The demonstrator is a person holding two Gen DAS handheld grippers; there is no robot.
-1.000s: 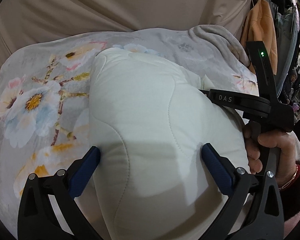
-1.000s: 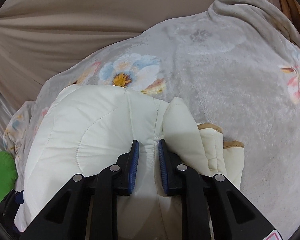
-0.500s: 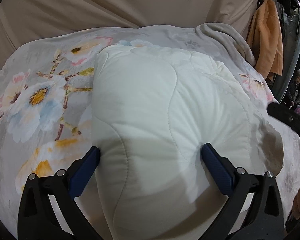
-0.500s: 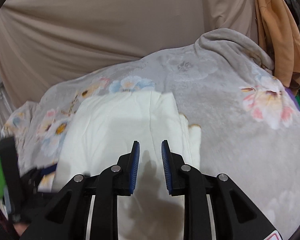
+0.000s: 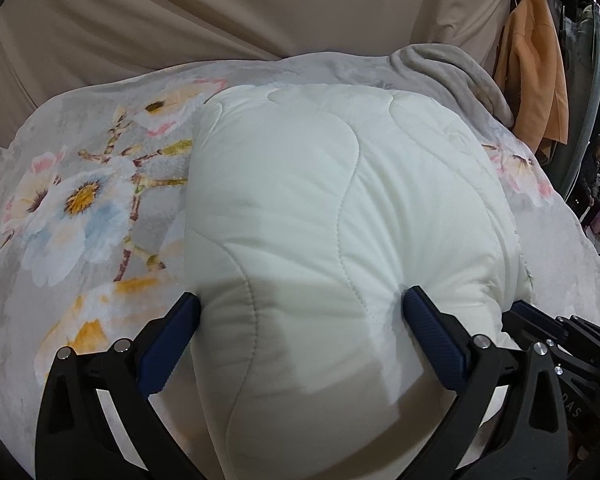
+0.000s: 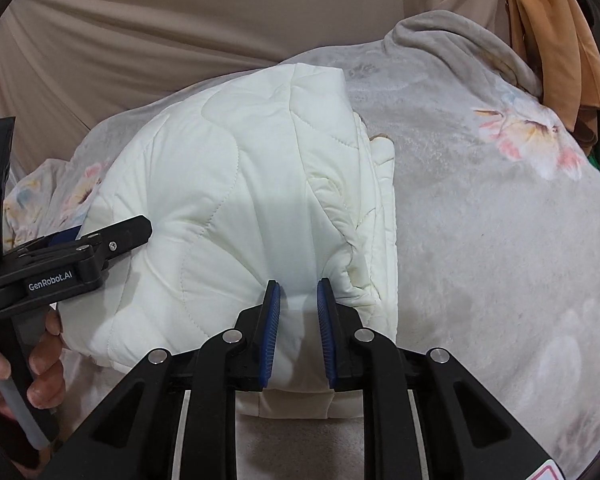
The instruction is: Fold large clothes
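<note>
- The right gripper [image 6: 298, 292] sits at the near edge of the folded white quilted jacket [image 6: 236, 216], its blue pads only a narrow gap apart and closing. A second ago it was farther in over the jacket, at a seam; half a second ago it had drawn back and higher. Now its tips are low at the near side of the bundle. Whether any cloth is pinched between the pads I cannot tell; the white padding shows through the gap, with no clear fold caught.
- The left gripper [image 5: 300, 316] has stayed put, its jaws spread wide across the near end of the jacket [image 5: 340, 220], one pad against the left side and the other dented into the padding on the right. It looks to be steadying the bundle more than clamping it.
- The jacket lies as a compact rounded bundle on the grey flowered blanket [image 5: 80, 208], with layered edges showing along its right side in the right wrist view.
- Beyond it hang a beige curtain [image 6: 180, 32] and an orange garment [image 5: 536, 80].
- Judgement: the folding seems nearly done; the right gripper's return suggests tidying or a last tuck at the near edge.
</note>
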